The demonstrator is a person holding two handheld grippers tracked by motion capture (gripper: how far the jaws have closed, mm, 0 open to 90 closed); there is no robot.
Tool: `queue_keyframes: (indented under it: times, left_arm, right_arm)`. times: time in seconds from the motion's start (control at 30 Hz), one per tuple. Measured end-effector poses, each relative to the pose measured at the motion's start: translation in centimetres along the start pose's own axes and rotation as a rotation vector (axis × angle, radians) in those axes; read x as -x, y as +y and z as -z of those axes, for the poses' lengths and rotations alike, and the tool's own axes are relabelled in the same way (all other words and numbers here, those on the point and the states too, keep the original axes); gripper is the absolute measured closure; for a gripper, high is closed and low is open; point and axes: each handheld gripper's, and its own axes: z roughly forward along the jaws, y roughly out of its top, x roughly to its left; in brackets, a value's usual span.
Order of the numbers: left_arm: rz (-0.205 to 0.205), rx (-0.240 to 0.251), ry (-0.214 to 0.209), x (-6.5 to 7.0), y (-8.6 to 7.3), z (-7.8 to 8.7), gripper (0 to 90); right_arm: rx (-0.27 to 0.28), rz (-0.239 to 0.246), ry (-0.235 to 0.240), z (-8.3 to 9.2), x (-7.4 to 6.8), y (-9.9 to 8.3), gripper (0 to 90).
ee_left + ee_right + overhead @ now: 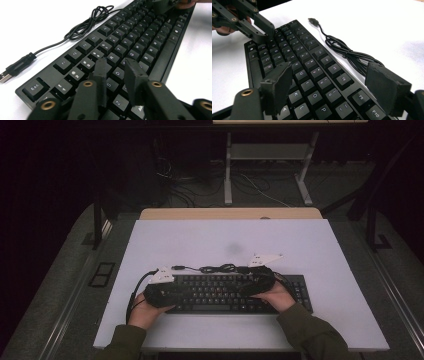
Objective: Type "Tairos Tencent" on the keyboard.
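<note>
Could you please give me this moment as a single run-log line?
scene: keyboard on white table | left gripper: jaws narrowed over left keys | right gripper: jaws wide over right keys | cable: unplugged

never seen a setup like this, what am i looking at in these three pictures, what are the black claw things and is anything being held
A person sits at a white table and holds a hand tool with two black jaws in each hand. There is no robot arm.

The wide picture is taken from above, looking down on the table. There the left gripper and the right gripper both hover over a black keyboard.

The other two pictures come from small cameras riding on the tools, looking along their jaws. In the left gripper view, the left gripper has its jaws set narrow, just above the letter keys, with nothing between them. In the right gripper view, the right gripper stands wide open over the keys.

Behind the keyboard lies its loosely coiled cable, unplugged, ending in a USB plug. Nothing is held.
</note>
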Motion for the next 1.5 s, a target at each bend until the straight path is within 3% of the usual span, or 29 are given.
queue_keyframes:
  times: [0.3,0.93,1.07,1.5]
  left_arm:
    - [0.006,-0.023,0.002,-0.1,0.2,-0.1,88.8]
    - [0.010,-0.080,0.003,-0.3,-0.2,-1.2,88.8]
    - [0.021,-0.072,-0.007,-0.4,-0.3,-1.3,88.9]
    - [0.005,-0.065,0.011,-0.3,0.0,-0.8,88.9]
  right_arm:
    - [-0.006,0.002,0.000,0.0,0.0,0.0,21.5]
    - [-0.009,-0.004,0.002,-0.2,-0.1,-0.1,21.7]
    - [-0.010,-0.002,0.002,-0.3,-0.2,-0.2,21.7]
    - [-0.013,-0.003,0.004,-0.2,-0.1,-0.2,21.8]
